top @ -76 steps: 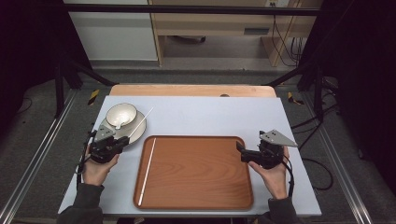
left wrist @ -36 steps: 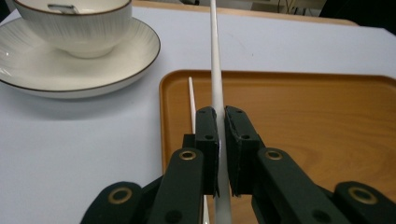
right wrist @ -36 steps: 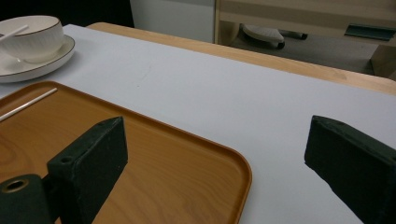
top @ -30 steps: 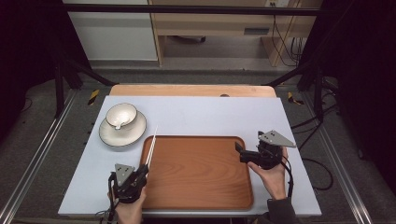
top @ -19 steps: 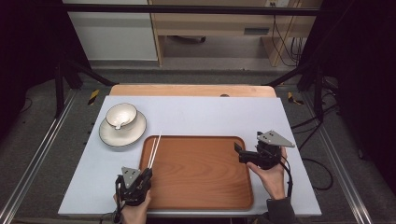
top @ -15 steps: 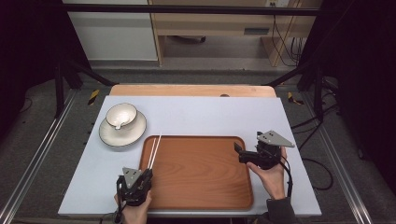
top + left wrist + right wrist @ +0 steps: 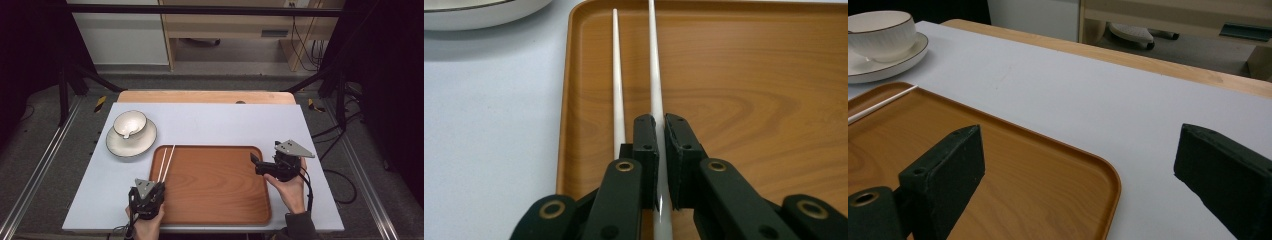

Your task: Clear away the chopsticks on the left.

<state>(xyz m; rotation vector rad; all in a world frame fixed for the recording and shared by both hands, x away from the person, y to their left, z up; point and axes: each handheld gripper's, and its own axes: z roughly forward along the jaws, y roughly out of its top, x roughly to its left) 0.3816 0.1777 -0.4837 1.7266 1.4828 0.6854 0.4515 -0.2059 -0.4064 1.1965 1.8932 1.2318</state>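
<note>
Chopsticks (image 7: 651, 60), two thin white ones, lie along the left side of the wooden tray (image 7: 215, 190), their far tips reaching its back rim. In the left gripper view the left tongs (image 7: 659, 130) are clamped on the right-hand stick, which runs straight between the two black pads; the other stick lies just beside the left pad, outside the grip. Whether that second stick touches the pad is hard to tell from this angle. In the high view the left tongs (image 7: 159, 186) sit at the tray's near left corner, pointing away from the person along the sticks (image 7: 166, 162).

The tray rests on the pale desk (image 7: 225, 125), close to its near edge. Behind the tray's left corner stands a white cup (image 7: 130, 123) on a white saucer (image 7: 142, 142), well apart from the left hand.

The right tongs (image 7: 254, 164) hover at the tray's right edge, pointing inward across it. In the right gripper view their jaws stand wide apart with nothing between them, the tray's corner (image 7: 1098, 175) and bare desk (image 7: 1098, 90) showing in the gap.
</note>
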